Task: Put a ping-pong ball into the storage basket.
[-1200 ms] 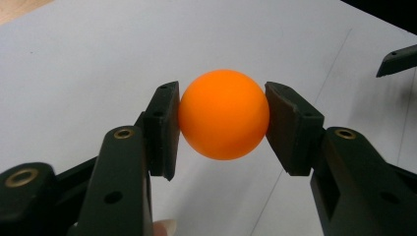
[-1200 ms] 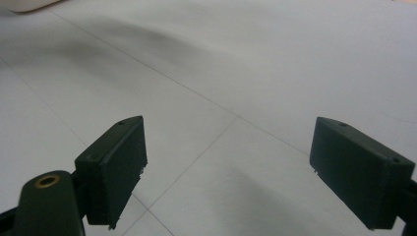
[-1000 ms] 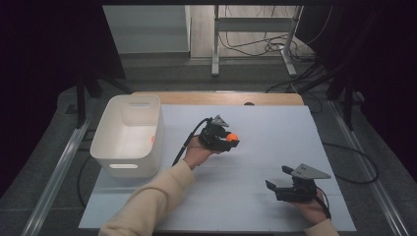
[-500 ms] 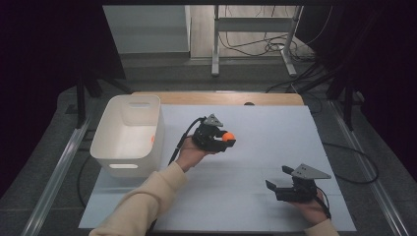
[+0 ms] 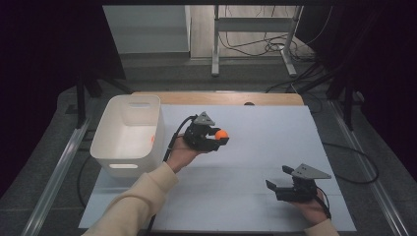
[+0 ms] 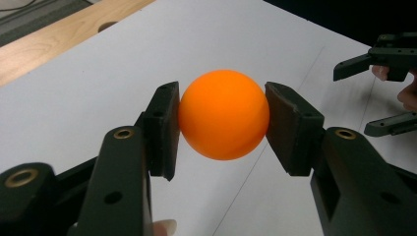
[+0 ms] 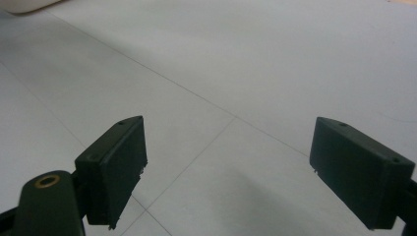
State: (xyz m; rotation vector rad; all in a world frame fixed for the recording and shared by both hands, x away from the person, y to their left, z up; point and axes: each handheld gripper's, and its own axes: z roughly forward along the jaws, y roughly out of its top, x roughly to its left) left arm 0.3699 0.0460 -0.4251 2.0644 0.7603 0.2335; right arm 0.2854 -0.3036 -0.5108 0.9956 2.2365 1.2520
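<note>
While an orange ball (image 6: pixel 224 114) sits pinched between the two pads of the left gripper (image 5: pixel 216 140), it hangs above the white mat (image 5: pixel 255 147), just right of a white bin (image 5: pixel 129 135). Well apart, near the mat's front right, the right gripper (image 5: pixel 278 178) rests with jaws wide and empty.

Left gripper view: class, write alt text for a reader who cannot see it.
An orange ball is clamped between the two black jaws of the left gripper, held above a white table. At upper right, the right gripper stands open in the person's other hand.
</note>
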